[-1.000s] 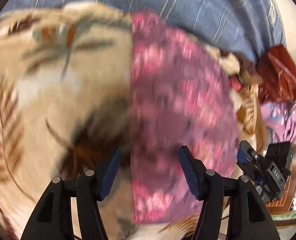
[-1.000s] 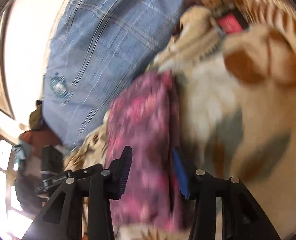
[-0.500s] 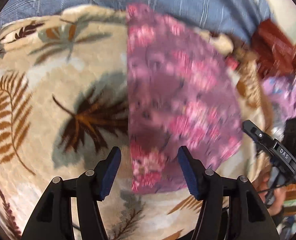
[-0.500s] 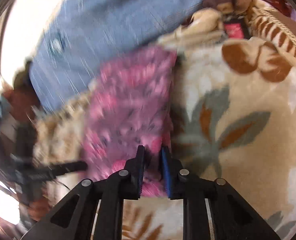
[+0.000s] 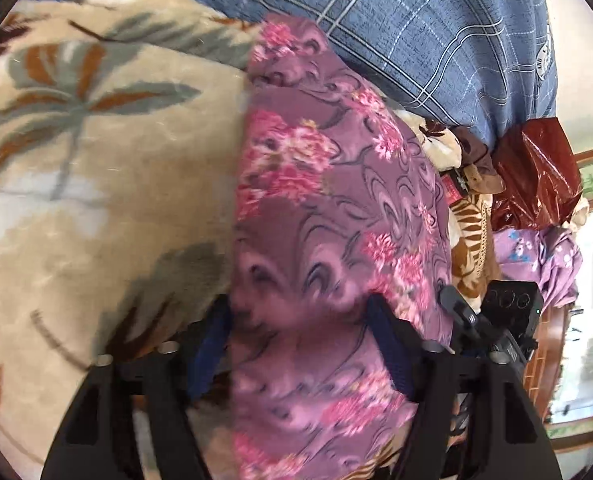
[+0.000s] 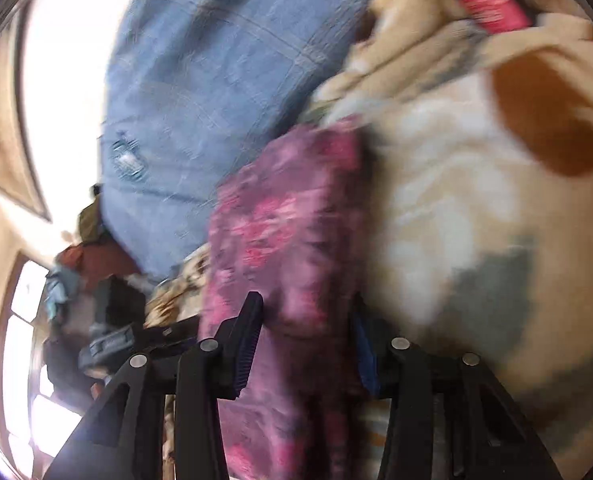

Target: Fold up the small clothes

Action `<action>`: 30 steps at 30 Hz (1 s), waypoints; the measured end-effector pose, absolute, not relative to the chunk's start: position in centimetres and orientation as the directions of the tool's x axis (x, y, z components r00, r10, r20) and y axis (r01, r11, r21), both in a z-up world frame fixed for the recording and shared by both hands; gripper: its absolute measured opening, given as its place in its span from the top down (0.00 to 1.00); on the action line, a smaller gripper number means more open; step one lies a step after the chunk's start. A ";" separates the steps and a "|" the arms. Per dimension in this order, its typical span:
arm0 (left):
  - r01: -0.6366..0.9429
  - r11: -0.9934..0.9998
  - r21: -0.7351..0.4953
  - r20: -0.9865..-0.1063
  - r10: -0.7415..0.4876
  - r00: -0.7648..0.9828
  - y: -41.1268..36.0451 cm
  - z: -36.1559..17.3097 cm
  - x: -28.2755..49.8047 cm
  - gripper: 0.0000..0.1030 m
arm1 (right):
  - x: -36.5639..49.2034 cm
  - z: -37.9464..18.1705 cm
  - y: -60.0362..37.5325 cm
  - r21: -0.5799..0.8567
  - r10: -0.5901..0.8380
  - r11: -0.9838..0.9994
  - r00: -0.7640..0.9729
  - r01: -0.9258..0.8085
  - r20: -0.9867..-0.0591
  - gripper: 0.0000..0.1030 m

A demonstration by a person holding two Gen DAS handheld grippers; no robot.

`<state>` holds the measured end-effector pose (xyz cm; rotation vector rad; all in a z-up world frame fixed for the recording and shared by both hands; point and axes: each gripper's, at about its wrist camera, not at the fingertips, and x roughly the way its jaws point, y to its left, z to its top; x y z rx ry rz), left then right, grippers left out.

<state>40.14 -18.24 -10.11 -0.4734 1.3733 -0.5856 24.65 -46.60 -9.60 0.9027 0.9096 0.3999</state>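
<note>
Garment: purple floral cloth (image 5: pixel 336 216) lay on the leaf-print blanket (image 5: pixel 96 168).
Left gripper (image 5: pixel 300 344): spread wide, cloth between its fingers.
Right gripper (image 6: pixel 308 344): apparently wide too, though blurred.

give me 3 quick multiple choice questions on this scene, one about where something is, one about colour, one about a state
1. Where does the purple floral garment lie?
A. On the beige leaf-print blanket
B. On a bare wooden floor
C. Inside a plastic bin

2. What colour is the plaid cloth behind the garment?
A. Green
B. Blue
C. Orange

3. How do the left tongs stand?
A. Shut with nothing between the fingers
B. Open, with the garment's near end between the fingers
C. Out of view

Answers:
1. A, the leaf-print blanket shows on both sides of the garment in the left wrist view.
2. B, it is blue with pale check lines.
3. B, the two blue pads sit wide apart on either side of the cloth; the right tongs look open around it too, though that view is blurred.
</note>
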 end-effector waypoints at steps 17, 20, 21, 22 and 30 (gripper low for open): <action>0.155 0.814 -0.560 -0.782 -0.581 0.226 -18.3 -7.6 37.4 0.63 | 22.7 -2.6 -40.9 0.695 0.530 0.719 0.632 0.019 -0.566 0.81; 0.153 0.807 -0.570 -0.766 -0.589 0.256 -15.0 -5.7 36.4 0.63 | 22.6 -0.8 -38.5 0.690 0.547 0.724 0.625 -0.020 -0.556 0.81; 0.149 0.808 -0.569 -0.762 -0.587 0.274 -13.6 -5.0 36.1 0.63 | 22.6 -0.5 -37.7 0.687 0.552 0.726 0.622 -0.030 -0.555 0.81; 0.143 0.812 -0.566 -0.760 -0.581 0.293 -12.4 -4.4 35.8 0.63 | 22.9 0.0 -36.3 0.687 0.563 0.725 0.615 -0.047 -0.552 0.81; 0.119 0.837 -0.533 -0.737 -0.529 0.419 -1.4 0.0 32.5 0.62 | 25.0 1.7 -27.6 0.675 0.626 0.714 0.600 -0.183 -0.499 0.81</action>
